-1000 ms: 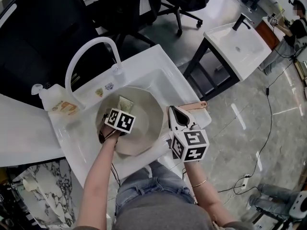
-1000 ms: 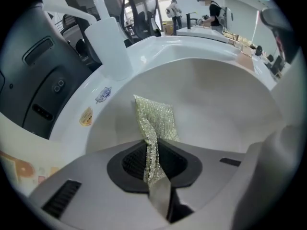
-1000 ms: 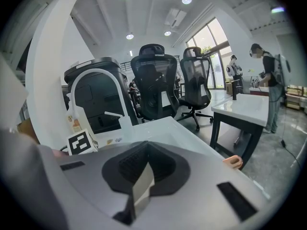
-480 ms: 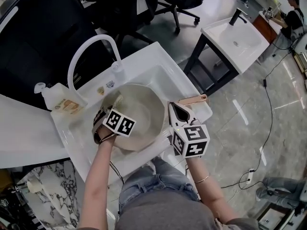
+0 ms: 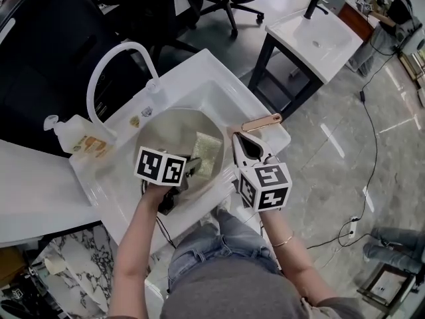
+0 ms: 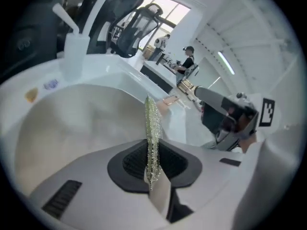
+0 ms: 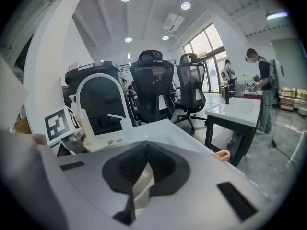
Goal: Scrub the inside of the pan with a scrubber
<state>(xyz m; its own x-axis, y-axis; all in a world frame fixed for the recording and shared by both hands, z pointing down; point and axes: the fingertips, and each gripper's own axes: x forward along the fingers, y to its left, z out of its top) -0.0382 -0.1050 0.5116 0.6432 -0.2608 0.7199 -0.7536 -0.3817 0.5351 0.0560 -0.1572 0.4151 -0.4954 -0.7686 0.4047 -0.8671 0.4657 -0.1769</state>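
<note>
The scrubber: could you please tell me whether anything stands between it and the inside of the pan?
Nothing visible does. The left gripper is shut on the scrubber, which hangs inside the pan, with bare pan wall ahead.

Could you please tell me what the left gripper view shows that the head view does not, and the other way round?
Only the left gripper view shows the left gripper with its jaws shut on the glittery green scrubber, seen edge-on. Only the head view shows the scrubber's broad face, that gripper's marker cube and the person's jeans below the sink. Both show the pale inside of the pan, the white sink and the soap bottle.
</note>
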